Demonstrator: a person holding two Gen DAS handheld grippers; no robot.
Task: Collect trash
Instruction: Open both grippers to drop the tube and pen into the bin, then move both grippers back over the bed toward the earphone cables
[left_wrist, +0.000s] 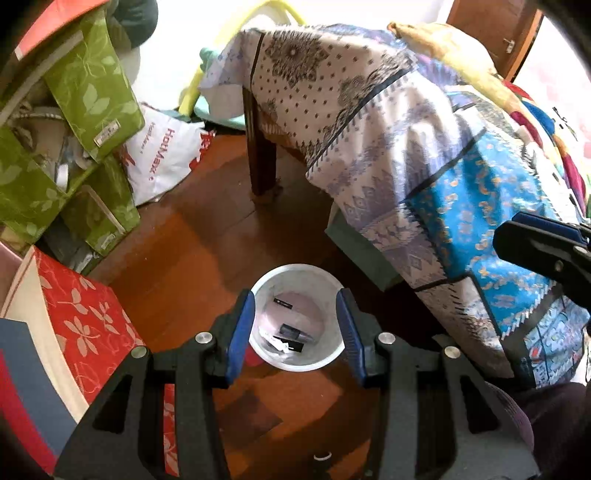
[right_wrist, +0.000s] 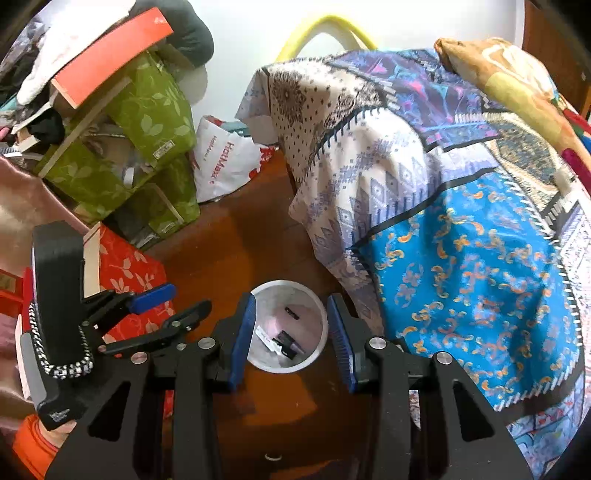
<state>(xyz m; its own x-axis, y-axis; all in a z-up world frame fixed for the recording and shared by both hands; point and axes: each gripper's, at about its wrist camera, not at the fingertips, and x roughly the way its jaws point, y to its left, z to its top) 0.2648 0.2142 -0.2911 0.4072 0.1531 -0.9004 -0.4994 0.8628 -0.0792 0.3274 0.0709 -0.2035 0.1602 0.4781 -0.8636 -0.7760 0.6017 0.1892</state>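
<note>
Both grippers hang over a small white bin (left_wrist: 295, 317) that stands on the brown wooden floor (left_wrist: 207, 236), just left of a bed draped in a patterned blue and white cloth (left_wrist: 424, 155). The left gripper (left_wrist: 295, 332) has its blue fingers spread either side of the bin's mouth with nothing between them; the right gripper (right_wrist: 291, 332) is likewise parted and empty, and it frames the same bin from a spot a little further right. Inside the bin lie a few bits of trash (left_wrist: 290, 338) — small dark pieces and some white scraps on a pale liner.

The step in hand looks like a drop into the bin, and with both pairs of fingers bare, that drop seems done. To finish it well, lift each gripper straight up clear of the rim, so no finger catches the bin's wall and tips it. Keep the two grippers apart — the left one's fingers show close at the left of the right view, near enough to knock together. I see no loose trash on the bare floor near the bin; the stacked green boxes (right_wrist: 147, 122) and red box (right_wrist: 129, 273) on the left may hide more.
</note>
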